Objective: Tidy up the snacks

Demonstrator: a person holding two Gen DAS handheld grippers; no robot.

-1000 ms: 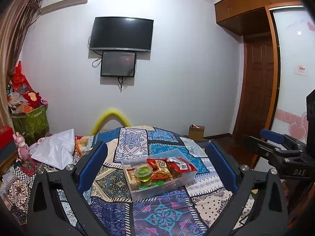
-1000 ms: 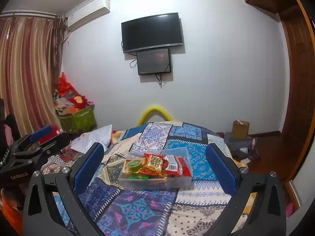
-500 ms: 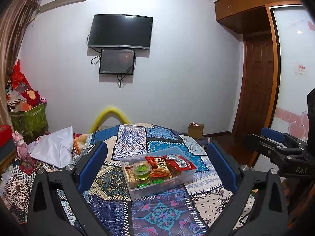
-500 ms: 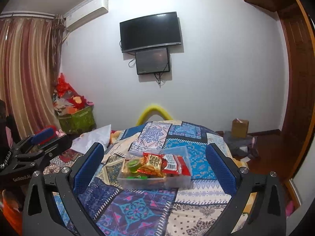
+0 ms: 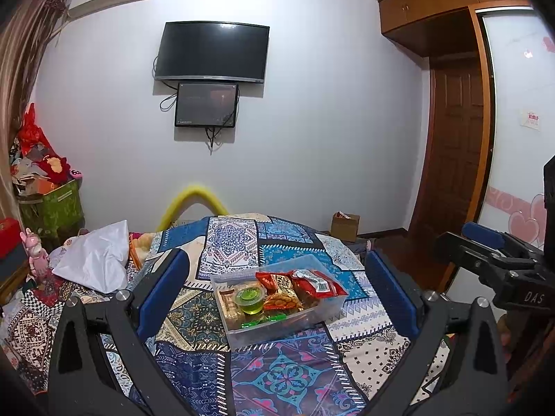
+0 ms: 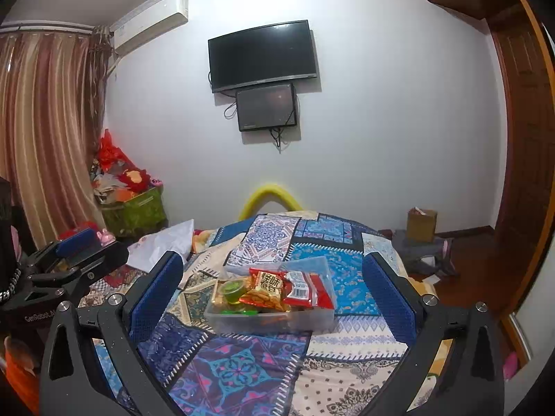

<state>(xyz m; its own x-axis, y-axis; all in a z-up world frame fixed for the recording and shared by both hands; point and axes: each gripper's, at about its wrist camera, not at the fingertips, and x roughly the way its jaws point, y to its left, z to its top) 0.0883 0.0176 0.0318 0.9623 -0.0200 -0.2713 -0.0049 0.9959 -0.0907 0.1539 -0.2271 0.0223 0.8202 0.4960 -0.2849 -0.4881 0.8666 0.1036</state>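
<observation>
Holding both claws up over the bed, you have nothing in either one. Your left claw [image 5: 277, 298] is spread wide, with its blue pads far apart. Your right claw [image 6: 272, 294] is spread wide too, and it grips nothing.

Between the pads of each claw you can see a clear plastic box [image 5: 277, 326] sitting on the patchwork bedspread [image 5: 277, 378]. The box is well apart from both claws. It is a long box. In the left view its long side runs from low on the left up to the right, so one short end points at the wall with the TV [image 5: 212, 52]. In the right view the long side runs nearly straight across.

The snacks are inside the box. A small green jelly cup [image 5: 248, 298] stands upright near the left end. Just beside it lies an orange snack bag [image 5: 279, 293] with big writing on it. A red snack bag [image 5: 317, 286] lies at the right end, touching the orange one and sticking up over the rim. Some little green wrapped things [image 5: 263, 320] lie low at the front wall of the box.

A white plastic bag [image 5: 95, 256] lies on the bed, off to the left of the box.

In the left view your right claw shows at the right edge. In the right view your left claw shows at the left edge.
</observation>
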